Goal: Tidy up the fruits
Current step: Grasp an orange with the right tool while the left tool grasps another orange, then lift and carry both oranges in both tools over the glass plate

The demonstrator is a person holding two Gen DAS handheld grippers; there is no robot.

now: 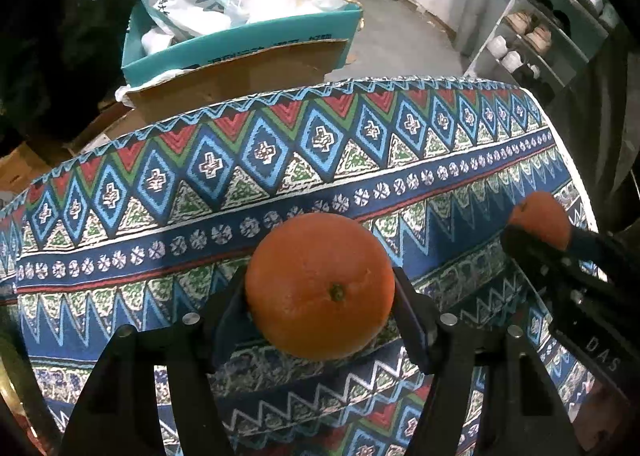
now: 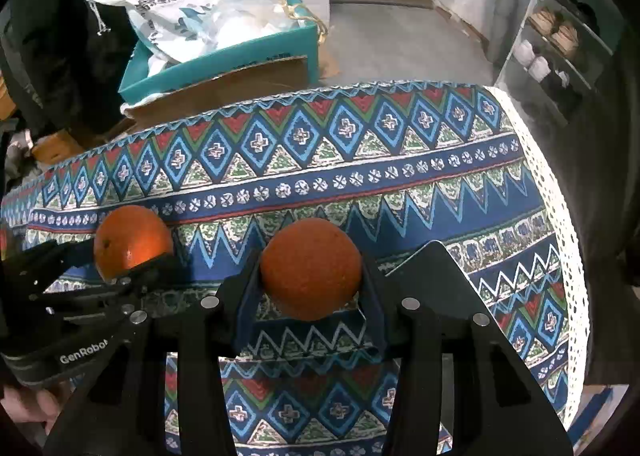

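Observation:
Two oranges are over a table covered by a patterned blue cloth (image 1: 280, 184). In the left wrist view, one orange (image 1: 320, 284), stem end up, sits between the fingers of my left gripper (image 1: 320, 292), whose pads press on both its sides. At the right edge of that view my right gripper (image 1: 540, 244) holds the second orange (image 1: 540, 222). The right wrist view shows that orange (image 2: 310, 268) clamped in my right gripper (image 2: 312, 276). To its left is the left gripper (image 2: 132, 260) with the first orange (image 2: 132, 238). Whether either fruit touches the cloth I cannot tell.
Behind the table stands a teal cardboard box (image 1: 240, 44) stuffed with plastic bags, with brown cardboard (image 1: 224, 84) leaning against it. A shoe rack (image 1: 532, 40) stands at the far right. The cloth's white lace edge (image 2: 560, 216) marks the table's right side. Grey floor lies beyond.

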